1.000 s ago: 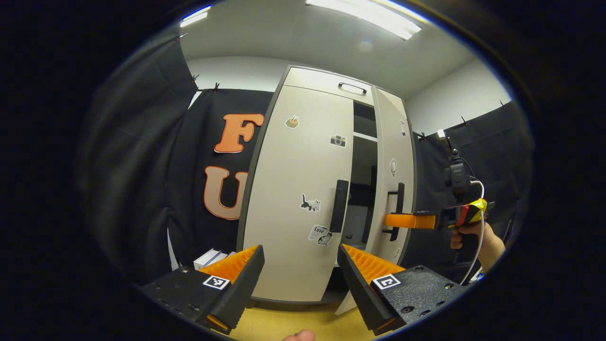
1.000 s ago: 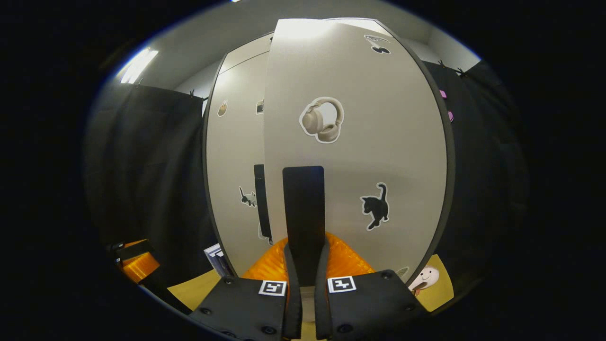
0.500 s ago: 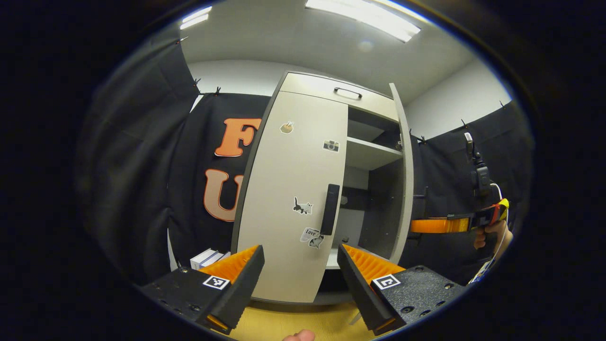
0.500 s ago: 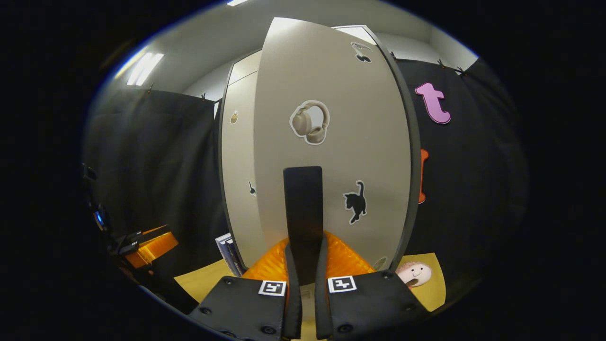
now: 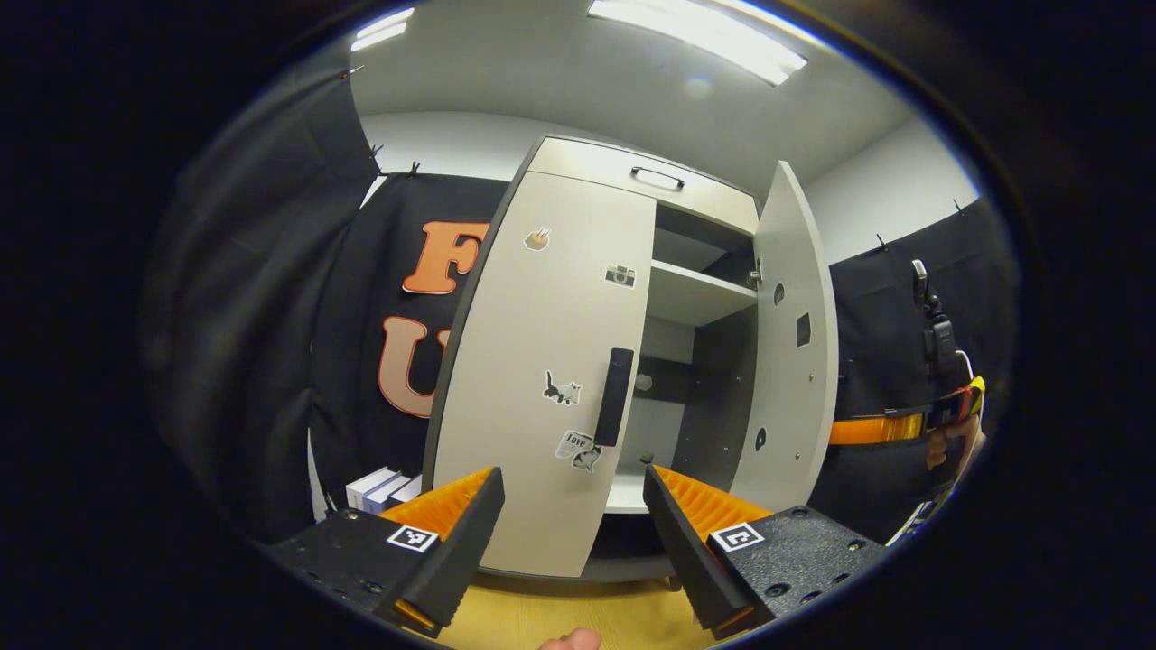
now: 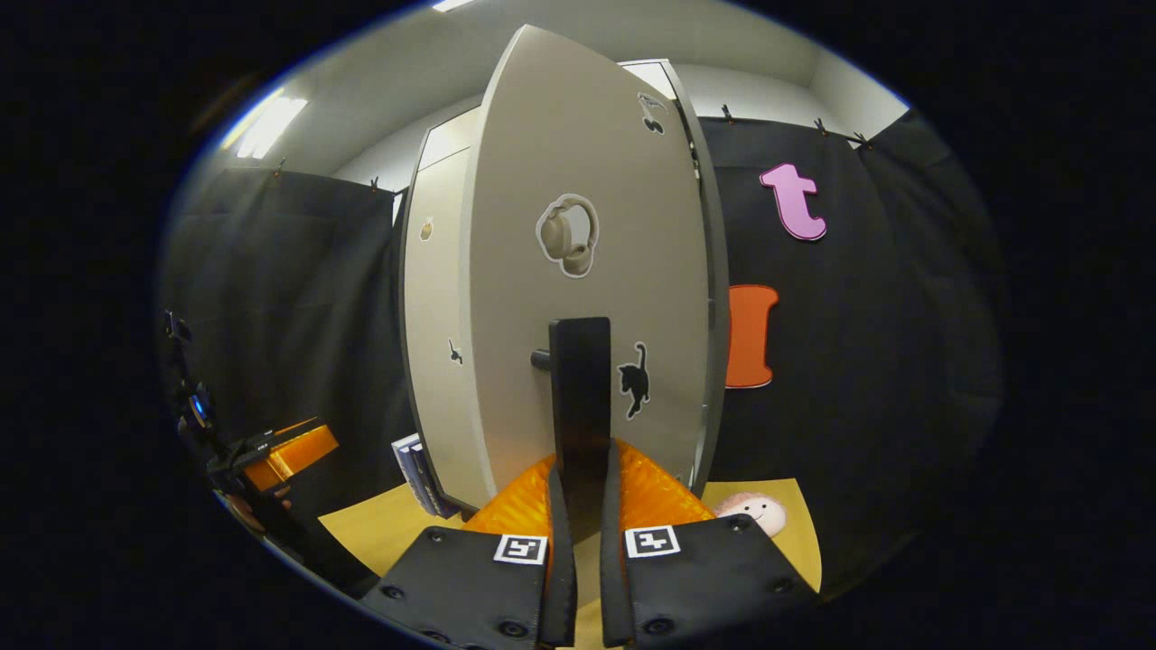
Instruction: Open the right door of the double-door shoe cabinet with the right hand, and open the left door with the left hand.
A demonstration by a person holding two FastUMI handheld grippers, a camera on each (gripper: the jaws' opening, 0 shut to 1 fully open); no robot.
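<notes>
You have swung the pale grey right door (image 5: 787,343) of the shoe cabinet much wider: a second ago it stood barely ajar, and now the left gripper view sees its inner face, with the white upper shelf (image 5: 695,293) and dark interior opened up between the doors. Your right gripper (image 5: 871,429) has travelled outward toward 3 o'clock with the door. In the right gripper view, the door's outer face has narrowed, its black bar handle (image 6: 580,397) now shows its mounting post, and a round pale plush toy (image 6: 754,511) has shifted from 5 o'clock toward centre.
</notes>
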